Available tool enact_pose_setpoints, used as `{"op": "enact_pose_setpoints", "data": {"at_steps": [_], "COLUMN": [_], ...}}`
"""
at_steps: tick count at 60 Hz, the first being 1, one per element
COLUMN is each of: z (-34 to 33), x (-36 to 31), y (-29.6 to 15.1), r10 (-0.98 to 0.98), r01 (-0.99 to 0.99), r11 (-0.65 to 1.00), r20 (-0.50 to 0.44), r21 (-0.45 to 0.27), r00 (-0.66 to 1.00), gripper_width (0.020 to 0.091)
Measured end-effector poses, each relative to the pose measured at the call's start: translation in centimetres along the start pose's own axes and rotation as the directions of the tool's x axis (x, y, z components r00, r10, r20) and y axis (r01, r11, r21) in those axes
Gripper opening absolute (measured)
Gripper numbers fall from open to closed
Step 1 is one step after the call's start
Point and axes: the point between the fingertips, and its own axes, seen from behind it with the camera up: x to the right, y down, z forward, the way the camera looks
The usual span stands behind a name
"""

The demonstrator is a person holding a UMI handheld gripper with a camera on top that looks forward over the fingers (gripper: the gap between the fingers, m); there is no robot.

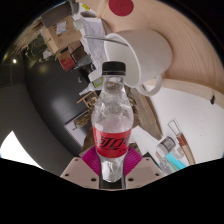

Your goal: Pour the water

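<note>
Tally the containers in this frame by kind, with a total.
Bottles: 1, a clear bottle with a black cap and red label, held in the gripper, whose jaws are shut on it.
Mugs: 1, a white mug beyond the bottle, tilted in view.
Total: 2.

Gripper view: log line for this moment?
gripper: shut on bottle | bottle: capped, red label, tilted | white cup: just beyond bottle top | pour: not started
</note>
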Motion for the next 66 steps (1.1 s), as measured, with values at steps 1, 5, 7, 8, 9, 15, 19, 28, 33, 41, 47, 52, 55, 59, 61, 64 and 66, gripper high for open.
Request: {"op": "enact_pose_setpoints", "data": {"at_steps": [1,5,7,8,9,15,19,28,33,41,47,52,55,59,61,64,66], "z": [0.0,-0.1,0.0,0.1,0.1,0.1,0.0,-0.8,-1.5,-3.7,-5.7,-7.1,-7.8,-8.4,-8.8,-9.3,-9.8], "x": [0.0,-0.1,0.0,0.0,0.0,0.1,-0.1,-3.4,-7.1,-14.5,-19.2,-21.8,-22.3,-22.1,-21.6,-20.1,-19.0], "y": [-0.1,-0.1,0.0,0.0,0.1,0.5,1.3,3.0,2.8,1.1,-1.6,-5.4,-8.2,-12.3,-14.2,-17.1,-19.0], "r10": [0.001,-0.003,-0.005,-0.007,-0.008,-0.060,-0.194,-0.594,-0.804,-0.967,-0.995,-0.976,-0.947,-0.898,-0.876,-0.848,-0.836], "r01": [-0.001,0.003,0.005,0.007,0.008,0.059,0.190,0.585,0.799,0.968,0.995,0.983,0.965,0.937,0.925,0.911,0.906], "r11": [1.000,1.000,1.000,1.000,1.000,0.998,0.980,0.802,0.594,0.251,0.050,-0.147,-0.248,-0.348,-0.381,-0.411,-0.418], "r20": [0.001,0.000,-0.004,-0.007,-0.009,-0.035,-0.066,-0.057,-0.034,-0.034,-0.081,-0.179,-0.231,-0.299,-0.321,-0.352,-0.362], "r21": [-0.001,-0.008,-0.012,-0.015,-0.017,-0.038,-0.064,-0.122,-0.094,0.012,0.087,0.111,0.090,0.033,0.003,-0.037,-0.064], "r00": [1.000,1.000,1.000,1.000,1.000,0.998,0.979,0.802,0.594,0.251,0.057,-0.126,-0.222,-0.323,-0.360,-0.397,-0.411], "gripper_width": [0.0247,0.0245,0.0245,0.0245,0.0245,0.0246,0.0245,0.0246,0.0247,0.0247,0.0249,0.0247,0.0247,0.0247,0.0248,0.0247,0.0247]}}
